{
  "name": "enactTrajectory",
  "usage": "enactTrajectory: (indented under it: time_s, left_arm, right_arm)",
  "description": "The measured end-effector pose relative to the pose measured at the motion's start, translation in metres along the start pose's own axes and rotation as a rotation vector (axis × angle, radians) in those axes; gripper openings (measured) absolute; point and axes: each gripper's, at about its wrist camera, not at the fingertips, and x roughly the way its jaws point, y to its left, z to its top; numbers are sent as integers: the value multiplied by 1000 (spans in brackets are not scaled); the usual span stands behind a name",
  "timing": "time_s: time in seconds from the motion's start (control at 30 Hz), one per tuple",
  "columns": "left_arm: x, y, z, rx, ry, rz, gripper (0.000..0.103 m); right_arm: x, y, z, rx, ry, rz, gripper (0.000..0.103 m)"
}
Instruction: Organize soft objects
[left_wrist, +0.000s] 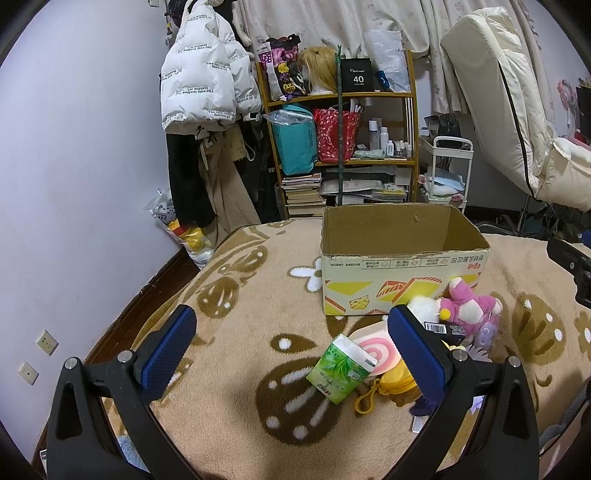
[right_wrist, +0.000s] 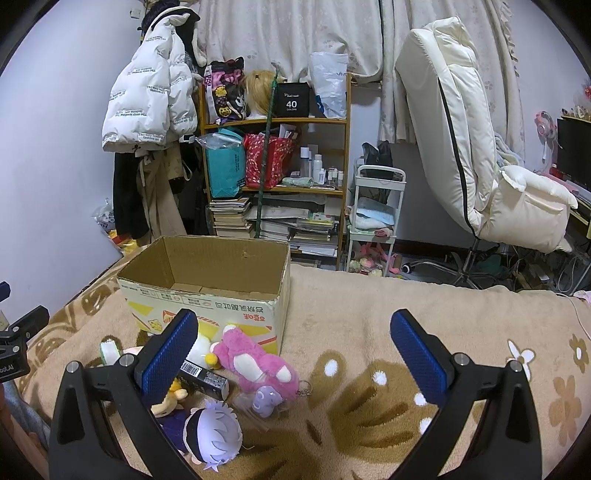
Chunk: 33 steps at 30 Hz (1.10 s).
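An open cardboard box stands on the beige blanket, its inside bare as far as I can see. In front of it lies a pile: a pink plush, a green tissue pack, a pink-swirl round plush, a yellow pouch with a clip, a black barcoded box, a small purple plush and a white-haired doll. My left gripper is open above the blanket, left of the pile. My right gripper is open, right of the pile.
The blanket covers a bed whose left edge drops to the floor by the wall. Behind stand a shelf of bags and books, hanging coats, a white cart and a reclined white chair.
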Motion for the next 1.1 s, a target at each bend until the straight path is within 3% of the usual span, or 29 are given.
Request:
enactTrajectory:
  time_s: [0.47,1.1]
  left_arm:
    - [10,3,-7,11,44,-30,102]
    - [69,-28,-16,85,309,-76,102]
  right_arm:
    - [4,-1,-2,-10,44,-2,103]
    - [53,11,-20,-20,362,111,103]
